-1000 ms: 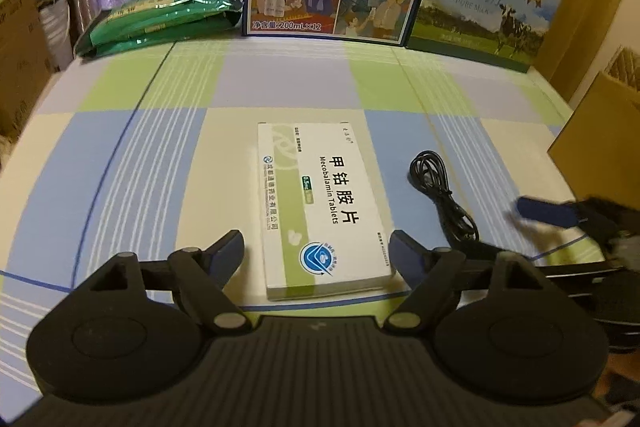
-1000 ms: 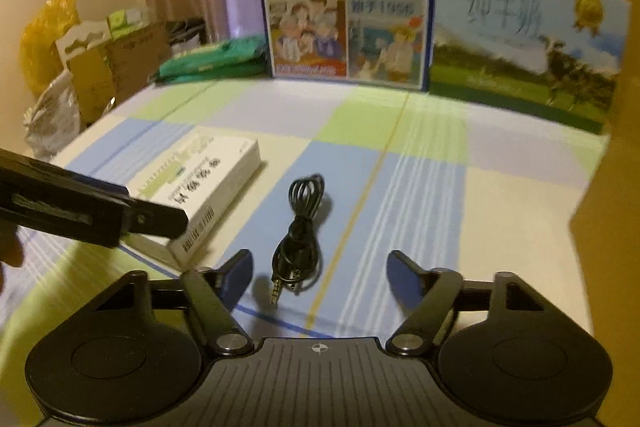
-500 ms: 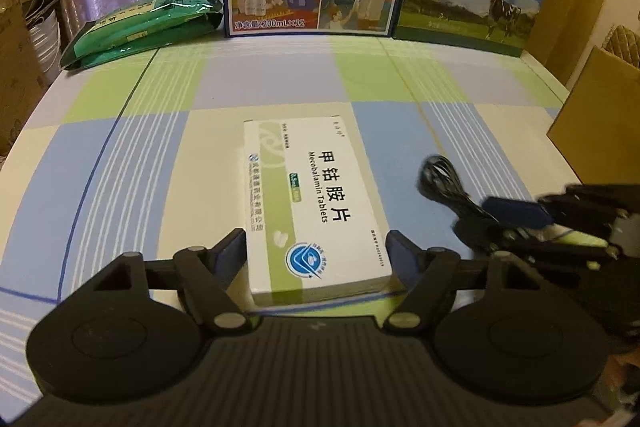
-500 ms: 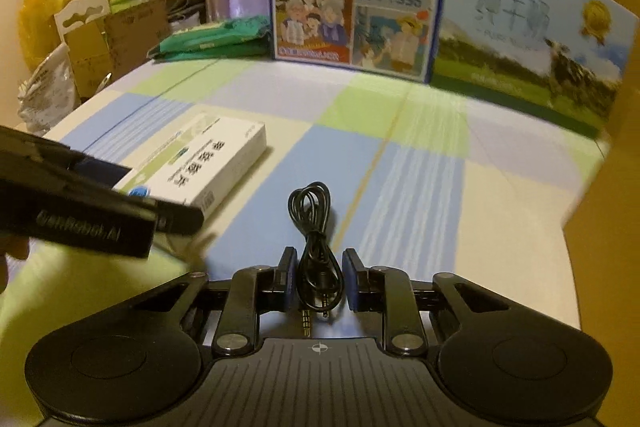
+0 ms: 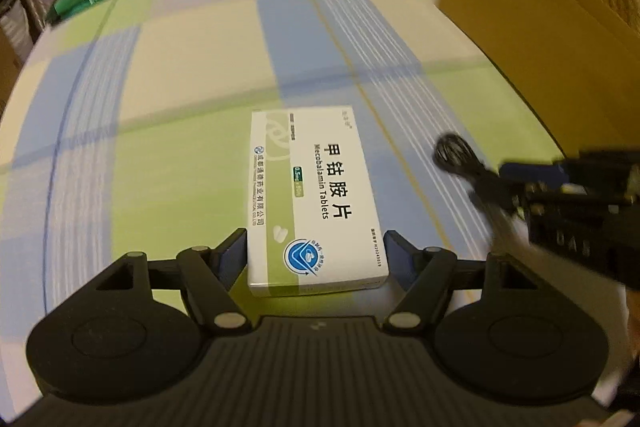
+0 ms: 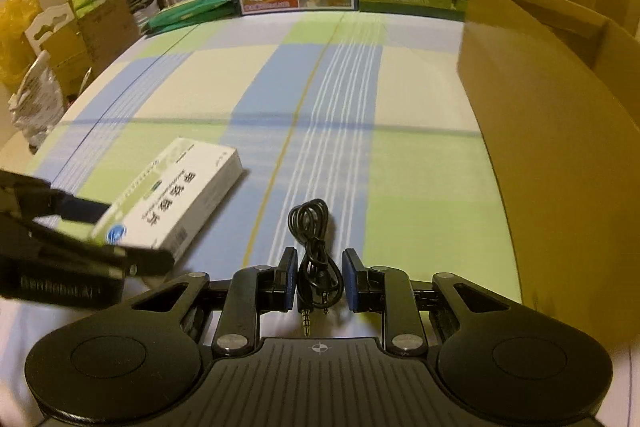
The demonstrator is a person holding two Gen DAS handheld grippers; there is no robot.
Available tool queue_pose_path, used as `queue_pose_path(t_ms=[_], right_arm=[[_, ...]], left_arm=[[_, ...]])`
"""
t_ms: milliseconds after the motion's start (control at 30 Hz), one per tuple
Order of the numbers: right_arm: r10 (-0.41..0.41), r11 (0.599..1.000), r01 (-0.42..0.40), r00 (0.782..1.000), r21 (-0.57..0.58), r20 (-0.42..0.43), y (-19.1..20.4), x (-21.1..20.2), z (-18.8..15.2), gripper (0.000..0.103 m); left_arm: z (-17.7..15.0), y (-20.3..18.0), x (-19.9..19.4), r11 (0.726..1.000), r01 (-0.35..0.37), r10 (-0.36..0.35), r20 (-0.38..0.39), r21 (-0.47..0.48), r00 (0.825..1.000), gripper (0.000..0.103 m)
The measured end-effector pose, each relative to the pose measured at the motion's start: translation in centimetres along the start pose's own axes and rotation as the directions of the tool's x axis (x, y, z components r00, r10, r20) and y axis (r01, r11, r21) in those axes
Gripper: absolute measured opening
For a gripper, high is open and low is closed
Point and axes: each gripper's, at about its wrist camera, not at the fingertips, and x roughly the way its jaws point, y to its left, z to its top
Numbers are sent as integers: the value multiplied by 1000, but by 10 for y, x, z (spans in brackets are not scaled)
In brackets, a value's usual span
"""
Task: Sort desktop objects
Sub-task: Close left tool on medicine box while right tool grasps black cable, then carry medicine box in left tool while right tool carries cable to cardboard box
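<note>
Left wrist view showed the left gripper [image 5: 316,247] with its fingers [image 5: 234,247] standing apart on either side of the near end of a white-and-green tablet box [image 5: 314,199], which lay flat on the checked cloth of the bench [image 5: 192,75]; whether the pads touched the carton's side walls could not be told. The box looked light and stiff, a thin cardboard carton that would likely dent under a hard squeeze, so a moderate pinch across its two long sides near the end seemed the sensible hold. To the right in the same view, the coiled black audio cable [image 5: 454,153] sat at the tips of the right gripper [image 5: 516,187], blurred. Right wrist view placed the tablet box [image 6: 176,199] at left under the left gripper [image 6: 120,231], and the audio cable [image 6: 314,247] in the centre between the right gripper [image 6: 319,277] fingers [image 6: 290,277], which were drawn close around its bundle but not visibly pressing it. The cable appeared soft, light and springy, best taken across the bunched loops, not by the plug. A brown cardboard box [image 6: 560,131] stood open at far right, probably the sorting destination.
</note>
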Motion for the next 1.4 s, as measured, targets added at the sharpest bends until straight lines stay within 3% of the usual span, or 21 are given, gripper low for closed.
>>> queue_pose_path(t_ms=[200,267,367,900,1033,1100,1167,1400], right_arm=[[27,1000,-27,1000,-3,14,2,-32,-41,21],[18,999,-17,1000,-28,17,4,-35,-45,29],[14,998,-12,999,-58,35,6,-35,-46,37],[90,986,-82,995,-149,53,8,-2,-36,37],[80,981,-70,996,-179,50,12,-1,-38,22],[80,987,-73,996,-142,45,7,-2,-36,20],[66,992,-61,997,-108,50,1,-4,-34,9],[69,996,-66,996,-57,55,-3,-8,-34,8]], left_arm=[[-44,-24,-25,1000,14,-13,-38,20,999,68],[-50,-27,-31,1000,11,-11,-31,18,999,73],[-51,-28,-36,1000,13,-13,-9,16,1000,75],[-31,-31,-19,993,-26,17,83,115,996,75],[-31,-32,-14,990,-26,15,84,138,996,75],[-30,-33,-12,989,-30,18,84,146,996,75],[-29,-33,-11,989,-26,14,82,147,997,75],[-25,-35,-8,992,-33,23,83,120,996,69]])
